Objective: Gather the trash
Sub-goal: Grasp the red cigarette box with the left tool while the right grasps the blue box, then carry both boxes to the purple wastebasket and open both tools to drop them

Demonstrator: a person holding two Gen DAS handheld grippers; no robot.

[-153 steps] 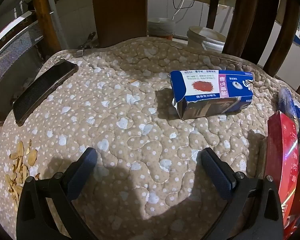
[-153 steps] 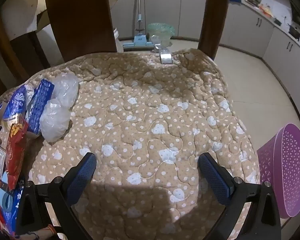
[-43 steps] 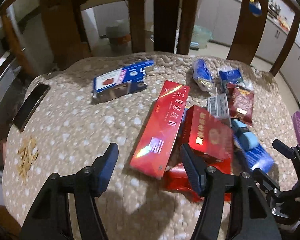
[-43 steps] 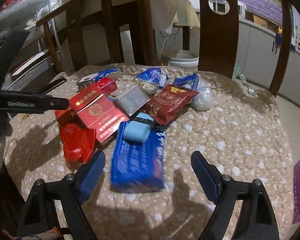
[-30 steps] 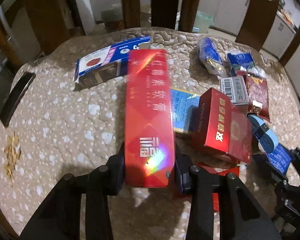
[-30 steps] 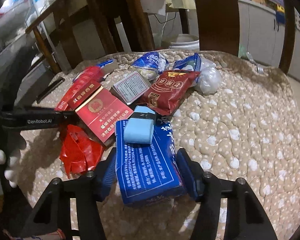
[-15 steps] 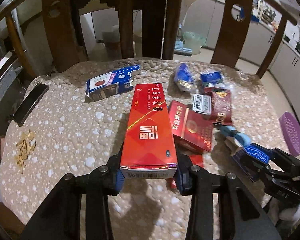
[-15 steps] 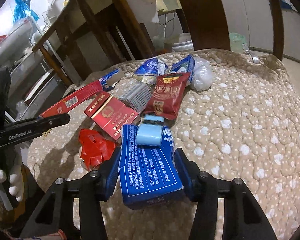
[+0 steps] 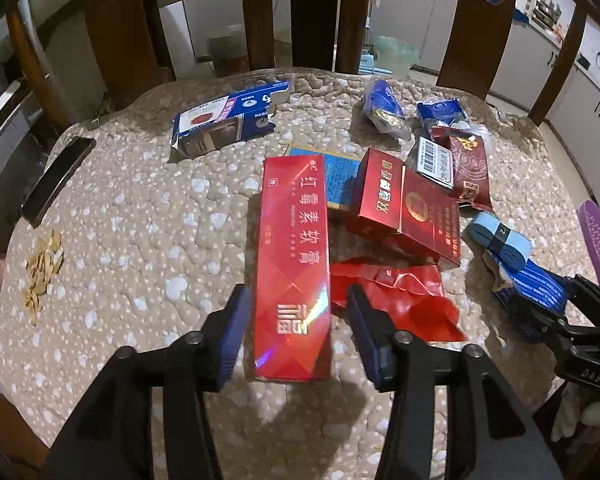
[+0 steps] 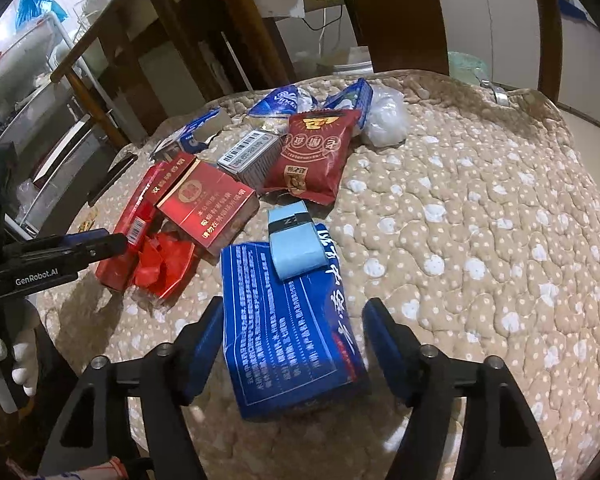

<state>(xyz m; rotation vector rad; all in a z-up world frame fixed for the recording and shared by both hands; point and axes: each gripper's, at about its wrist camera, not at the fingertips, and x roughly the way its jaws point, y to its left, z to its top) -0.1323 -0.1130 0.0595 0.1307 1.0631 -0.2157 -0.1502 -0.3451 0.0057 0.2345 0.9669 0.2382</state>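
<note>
Lying on the quilted table cover, the long red carton sits between the fingers of the left gripper; the jaws are parted with a small gap on each side, so nothing is held. The right gripper stands the same way around the blue packet, with a pale blue roll on top of it.

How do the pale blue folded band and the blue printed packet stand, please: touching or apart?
Touching: the right wrist view shows the pale blue folded band lying atop the blue printed packet.
</note>
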